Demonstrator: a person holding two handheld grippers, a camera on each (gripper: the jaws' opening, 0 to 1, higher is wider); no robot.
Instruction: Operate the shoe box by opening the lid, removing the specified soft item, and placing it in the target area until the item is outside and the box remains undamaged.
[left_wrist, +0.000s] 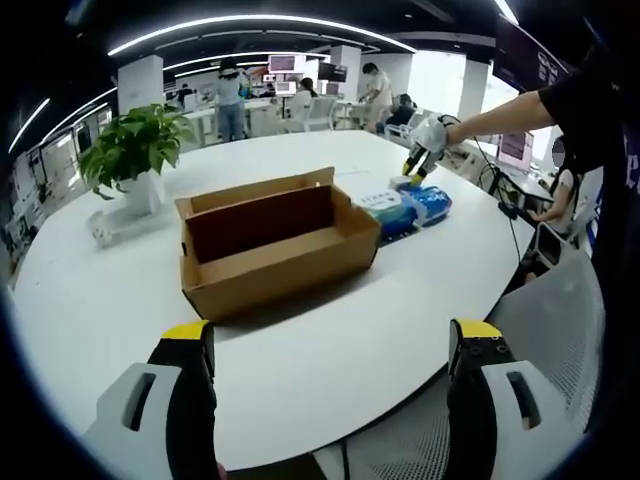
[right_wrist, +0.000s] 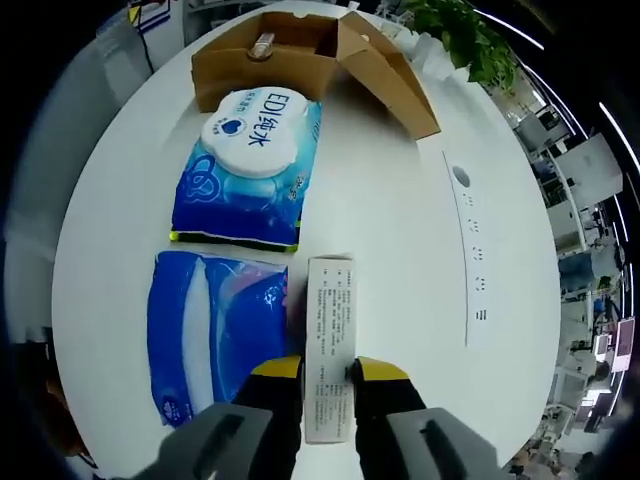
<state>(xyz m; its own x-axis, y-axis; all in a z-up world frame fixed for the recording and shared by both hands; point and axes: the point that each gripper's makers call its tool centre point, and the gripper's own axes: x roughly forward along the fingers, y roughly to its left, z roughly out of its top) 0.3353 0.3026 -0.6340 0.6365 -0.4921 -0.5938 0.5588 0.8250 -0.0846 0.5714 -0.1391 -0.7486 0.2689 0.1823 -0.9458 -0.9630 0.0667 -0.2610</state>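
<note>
The brown cardboard shoe box (left_wrist: 270, 240) stands on the white table (left_wrist: 100, 300) with its lid folded back. My left gripper (left_wrist: 330, 340) is open, its jaws wide apart, well short of the box. Past the box, a person's arm holds my right gripper (left_wrist: 418, 165) over the blue packs (left_wrist: 420, 205). In the right gripper view, my right gripper (right_wrist: 328, 370) is shut on a slim white carton (right_wrist: 330, 320) with printed text. A blue wet-wipes pack (right_wrist: 250, 165) with a white lid lies ahead of it, a second blue soft pack (right_wrist: 215, 335) to its left, and the shoe box (right_wrist: 300, 50) beyond them.
A potted green plant (left_wrist: 135, 150) stands on the table left of the box, also seen as leaves (right_wrist: 460, 30). A grey mesh chair (left_wrist: 560, 320) sits at the table's near right edge. People and desks fill the office behind.
</note>
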